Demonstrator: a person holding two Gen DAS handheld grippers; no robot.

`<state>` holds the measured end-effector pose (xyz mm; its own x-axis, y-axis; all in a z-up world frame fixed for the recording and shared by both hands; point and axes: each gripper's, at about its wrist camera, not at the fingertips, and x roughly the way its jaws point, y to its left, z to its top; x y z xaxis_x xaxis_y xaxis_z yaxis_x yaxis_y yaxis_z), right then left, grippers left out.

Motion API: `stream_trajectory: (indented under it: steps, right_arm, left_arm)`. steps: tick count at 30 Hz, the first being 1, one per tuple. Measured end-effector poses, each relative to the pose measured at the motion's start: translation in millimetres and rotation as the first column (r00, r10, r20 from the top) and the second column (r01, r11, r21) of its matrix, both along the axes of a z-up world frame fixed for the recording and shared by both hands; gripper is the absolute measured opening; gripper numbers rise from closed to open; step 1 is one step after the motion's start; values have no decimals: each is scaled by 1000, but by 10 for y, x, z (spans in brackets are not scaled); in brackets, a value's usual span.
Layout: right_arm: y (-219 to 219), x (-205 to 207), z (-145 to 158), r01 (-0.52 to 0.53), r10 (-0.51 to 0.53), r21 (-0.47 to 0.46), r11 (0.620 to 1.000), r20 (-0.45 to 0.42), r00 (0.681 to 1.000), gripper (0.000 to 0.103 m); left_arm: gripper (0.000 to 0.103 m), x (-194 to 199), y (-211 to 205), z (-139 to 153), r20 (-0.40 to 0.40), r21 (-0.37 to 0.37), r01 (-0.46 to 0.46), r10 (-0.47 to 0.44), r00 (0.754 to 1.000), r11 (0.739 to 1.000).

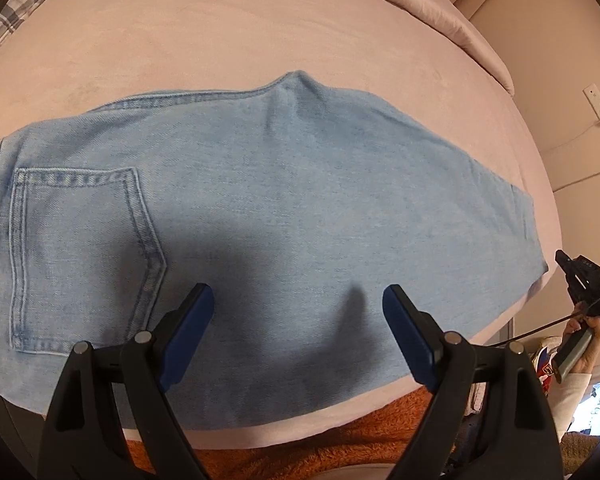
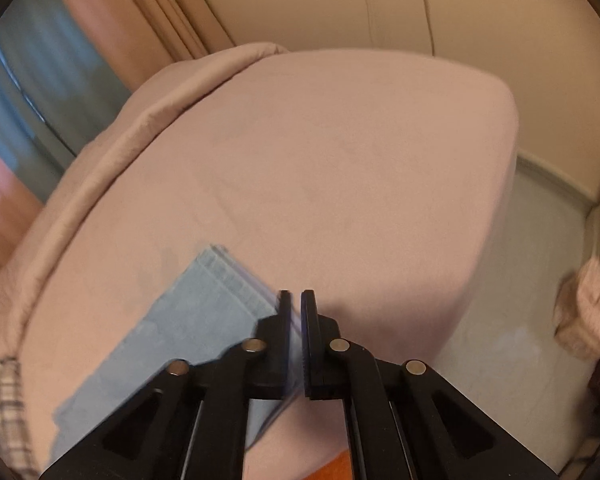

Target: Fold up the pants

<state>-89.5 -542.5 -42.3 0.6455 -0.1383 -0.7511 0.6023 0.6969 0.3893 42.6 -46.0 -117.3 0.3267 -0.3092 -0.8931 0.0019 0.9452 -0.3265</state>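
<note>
The light-blue jeans (image 1: pixel 284 216) lie flat on the pink bed (image 1: pixel 260 32), already doubled leg on leg, their long axis running left to right across the left wrist view, back pocket (image 1: pixel 84 256) and waist to the left. The left gripper (image 1: pixel 298 304) hangs over the near edge at mid-length, jaws spread and empty. The right gripper (image 2: pixel 296 300), its jaws nearly pressed together with no cloth visibly between them, sits at the hem end (image 2: pixel 220 280), so it seems nearer for carrying that end toward the waist.
</note>
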Motion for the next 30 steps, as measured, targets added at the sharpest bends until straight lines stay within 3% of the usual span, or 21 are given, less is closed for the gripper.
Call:
stream_trajectory:
  steps: [2, 5, 8, 10, 11, 16, 20, 22, 25, 27, 29, 30]
  right_arm:
    - [51, -30, -57, -17, 18, 26, 1000, -11, 1000, 8]
    - [160, -34, -124, -45, 46, 37, 998, -33, 998, 40]
    - [241, -1, -147, -66, 67, 18, 998, -37, 997, 40]
    - [269, 42, -182, -52, 49, -32, 998, -81, 996, 23]
    - [268, 53, -184, -36, 29, -69, 997, -107, 994, 8]
    - [209, -45, -50, -22, 21, -54, 998, -5, 1000, 5]
    - [249, 73, -281, -27, 13, -101, 995, -129, 992, 4]
    - [237, 54, -385, -13, 1, -96, 995, -130, 991, 4]
    - [158, -78, -361, 28, -30, -32, 999, -91, 995, 8]
    - [122, -161, -324, 53, -54, -14, 999, -92, 994, 32]
    - [124, -254, -273, 78, -79, -23, 997, -67, 995, 42]
    - [134, -293, -275, 77, -77, 1, 997, -41, 996, 43]
  left_arm:
    - [87, -5, -21, 4, 2, 8, 6, -6, 1000, 1000]
    - [87, 22, -79, -5, 0, 24, 19, -19, 1000, 1000]
    - [88, 58, -108, -14, -4, 20, 17, -17, 1000, 1000]
    - [90, 82, -118, -23, -8, 12, 17, -17, 1000, 1000]
    - [91, 85, -120, -26, -9, 11, 18, -18, 1000, 1000]
    - [91, 117, -133, -22, -15, 2, 19, -19, 1000, 1000]
    - [91, 129, -127, -27, -21, -2, 20, -20, 1000, 1000]
    - [91, 139, -134, -23, -23, -4, 23, -23, 999, 1000]
    - [91, 143, -151, -17, -29, -9, 39, -39, 999, 999]
    - [91, 146, -169, -3, -24, -12, 53, -53, 998, 999]
    - [91, 131, -190, 30, -4, -23, 59, -60, 998, 998]
    - [93, 126, -201, 51, 9, -33, 58, -58, 998, 998]
